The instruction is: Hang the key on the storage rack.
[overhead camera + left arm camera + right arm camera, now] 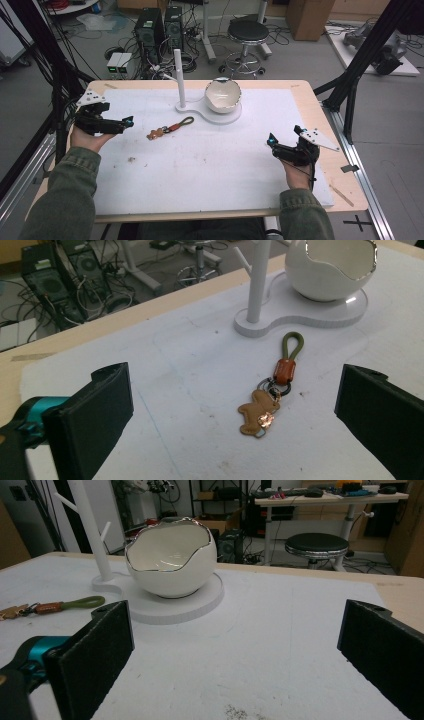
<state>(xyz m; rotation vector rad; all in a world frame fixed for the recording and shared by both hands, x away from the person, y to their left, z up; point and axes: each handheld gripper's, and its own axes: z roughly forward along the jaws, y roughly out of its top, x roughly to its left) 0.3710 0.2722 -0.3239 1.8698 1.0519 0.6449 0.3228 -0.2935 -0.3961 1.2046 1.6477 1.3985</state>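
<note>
Keychain [270, 397] lies on the mat near the empty egg-shaped bowl [171, 562]; both grippers' jaws gape wide, holding nothing

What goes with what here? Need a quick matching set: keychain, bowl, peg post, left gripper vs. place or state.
Things:
1. keychain
2. egg-shaped bowl
3. peg post
4. left gripper

Places or states:
A. standing upright at the narrow end of the white base
B. lying flat on the white mat, touched by nothing
C. jaws wide apart, holding nothing
D. sitting on the round end of the white base

Pairs: 1-B, 2-D, 3-A, 4-C
</note>
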